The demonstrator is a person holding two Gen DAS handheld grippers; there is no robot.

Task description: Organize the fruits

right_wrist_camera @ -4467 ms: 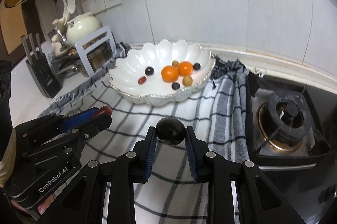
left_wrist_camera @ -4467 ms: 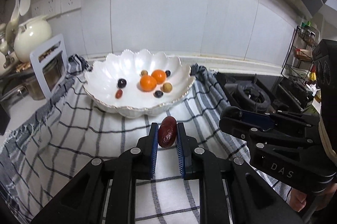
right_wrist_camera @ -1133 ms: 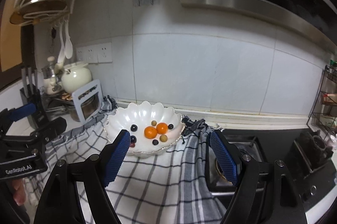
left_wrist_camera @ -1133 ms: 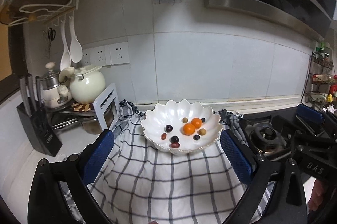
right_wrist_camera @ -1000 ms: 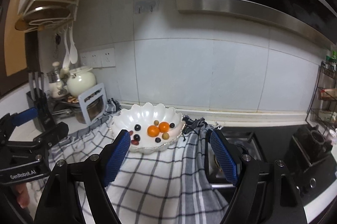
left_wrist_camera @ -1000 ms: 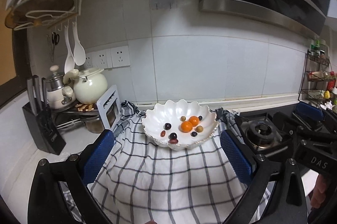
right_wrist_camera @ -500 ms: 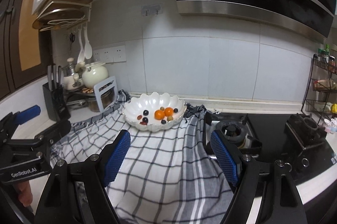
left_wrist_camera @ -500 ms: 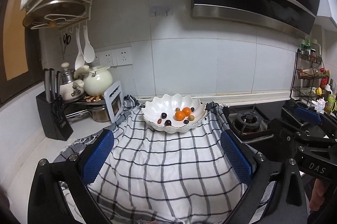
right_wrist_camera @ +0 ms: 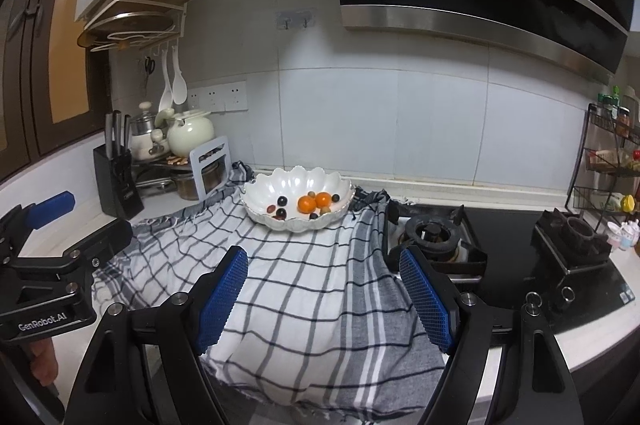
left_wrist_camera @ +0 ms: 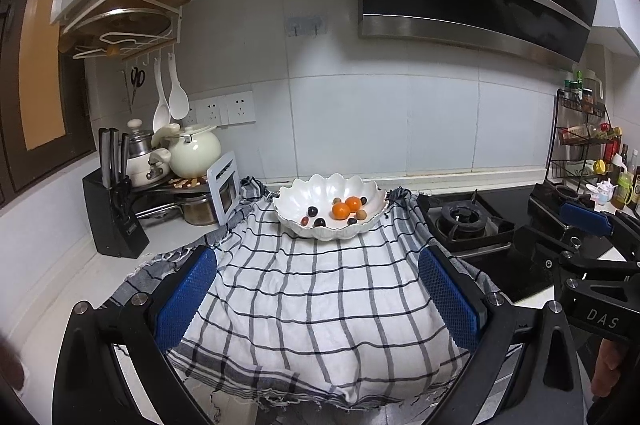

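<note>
Between our two pairs of blue-padded jaws nothing is held: the left gripper (left_wrist_camera: 316, 299) stands wide open over the black-and-white checked cloth (left_wrist_camera: 320, 289), and the right gripper (right_wrist_camera: 322, 299) gapes just as wide with only cloth beyond it. Both sit at the near edge of the counter, well apart from the white scalloped ceramic bowl (right_wrist_camera: 260, 185) at the cloth's far end. Inside it lie two small oranges (right_wrist_camera: 315, 201), several dark round berries (right_wrist_camera: 283, 200), a reddish date (right_wrist_camera: 271, 208) and a pale brown fruit (right_wrist_camera: 325, 210). We see no fruit left on the cloth, so we judge the sorting nearly or fully done. To finish well, we should scan the cloth's folds for strays and keep the jaws clear of the gas burner (right_wrist_camera: 430, 231).
</note>
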